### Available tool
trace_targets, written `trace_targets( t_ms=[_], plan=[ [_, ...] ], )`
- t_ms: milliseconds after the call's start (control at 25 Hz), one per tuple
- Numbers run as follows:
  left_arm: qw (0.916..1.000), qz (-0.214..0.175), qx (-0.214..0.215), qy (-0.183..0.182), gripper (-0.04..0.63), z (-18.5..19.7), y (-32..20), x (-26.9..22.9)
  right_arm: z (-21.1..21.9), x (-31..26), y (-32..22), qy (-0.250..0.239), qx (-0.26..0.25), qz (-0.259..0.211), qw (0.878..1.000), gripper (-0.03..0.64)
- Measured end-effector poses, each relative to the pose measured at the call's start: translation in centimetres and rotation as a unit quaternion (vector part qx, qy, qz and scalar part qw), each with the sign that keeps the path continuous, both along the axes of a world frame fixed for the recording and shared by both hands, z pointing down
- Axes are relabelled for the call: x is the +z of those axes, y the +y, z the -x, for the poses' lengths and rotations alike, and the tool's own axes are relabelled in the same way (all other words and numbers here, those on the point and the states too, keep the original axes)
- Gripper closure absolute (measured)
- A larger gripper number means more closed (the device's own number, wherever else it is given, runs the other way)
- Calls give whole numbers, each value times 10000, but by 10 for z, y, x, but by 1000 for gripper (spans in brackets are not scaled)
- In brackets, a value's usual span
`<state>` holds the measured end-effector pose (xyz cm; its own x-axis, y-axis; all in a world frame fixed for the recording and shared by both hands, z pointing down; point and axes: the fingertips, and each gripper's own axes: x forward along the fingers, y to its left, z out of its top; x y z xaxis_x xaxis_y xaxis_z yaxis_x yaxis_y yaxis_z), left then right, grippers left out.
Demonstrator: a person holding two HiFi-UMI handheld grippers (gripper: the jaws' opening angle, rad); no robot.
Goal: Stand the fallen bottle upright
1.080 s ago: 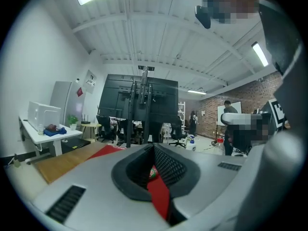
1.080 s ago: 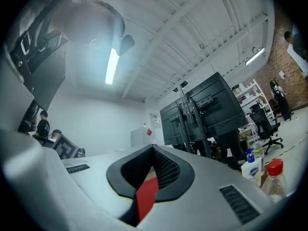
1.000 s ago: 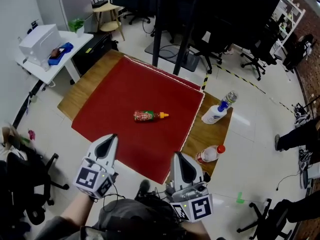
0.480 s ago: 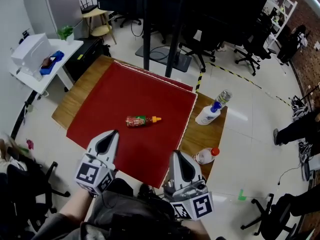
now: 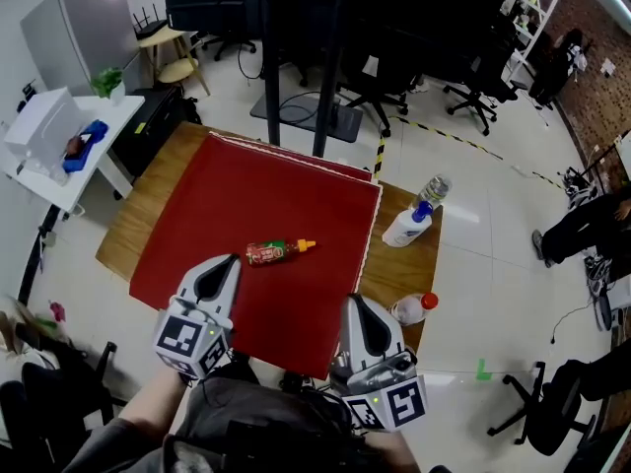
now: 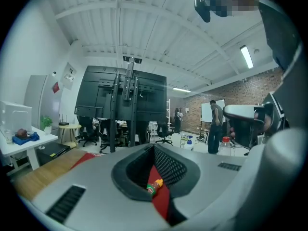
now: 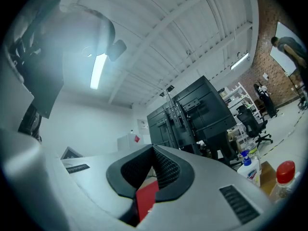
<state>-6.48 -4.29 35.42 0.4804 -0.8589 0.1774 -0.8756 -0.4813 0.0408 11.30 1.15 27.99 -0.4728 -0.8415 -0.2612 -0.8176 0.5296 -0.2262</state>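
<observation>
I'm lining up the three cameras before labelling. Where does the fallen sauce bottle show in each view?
Head view: the sauce bottle lies on its side near the middle of the red cloth.
Left gripper view: the sauce bottle is small, low at centre, inside the dark notch.
Right gripper view: not in it; the notch shows only a strip of red cloth.
Shared landmark: the red cloth, also under the bottle in the left gripper view.
</observation>
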Motion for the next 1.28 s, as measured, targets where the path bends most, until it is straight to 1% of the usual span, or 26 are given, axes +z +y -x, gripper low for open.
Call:
trace_targets(
  t_ms=[120, 200, 360, 400, 640, 800, 840, 880, 920, 1000, 1120, 1160, 1200, 1280],
  plan=[
    [9993, 133, 337, 4, 577, 6, -25, 17, 10, 1, -17, 21, 271, 47, 9996, 597],
    [9983, 277, 518, -8, 577, 12, -40, 28, 25, 2, -28, 31, 285, 132, 9995, 597],
    [9959, 534, 730, -20, 576, 25, -65, 48, 51, 9, -50, 156, 398, 233, 9988, 597],
    [9951, 603, 781, -45, 561, 27, -69, 53, 55, 10, -55, 157, 461, 238, 9985, 597],
    [9884, 887, 1200, -285, 561, 25, -93, 79, 68, 19, -77, 167, 776, 368, 9962, 597],
    [9848, 906, 1387, -522, 558, 19, -109, 95, 68, 27, -88, 223, 964, 443, 9941, 597],
    [9837, 911, 1428, -600, 530, 17, -112, 100, 67, 28, -90, 238, 1023, 454, 9934, 597],
    [9824, 917, 1474, -684, 476, 15, -115, 104, 66, 29, -93, 228, 1092, 438, 9928, 597],
    [9810, 928, 1522, -763, 459, 14, -118, 109, 65, 27, -97, 180, 1153, 387, 9924, 597],
    [9776, 979, 1636, -890, 453, 11, -123, 119, 65, 22, -103, 45, 1209, 291, 9922, 597],
    [9698, 1031, 1875, -1168, 400, 4, -126, 131, 64, 26, -110, -29, 1279, 320, 9913, 597],
    [9668, 1043, 1947, -1283, 363, 2, -126, 135, 63, 27, -111, -45, 1297, 336, 9910, 597],
    [9642, 1059, 2003, -1378, 348, 0, -126, 139, 63, 28, -113, -62, 1309, 356, 9907, 597],
    [9606, 1103, 2075, -1485, 339, -3, -126, 146, 63, 31, -115, -74, 1311, 394, 9906, 597]
  ],
)
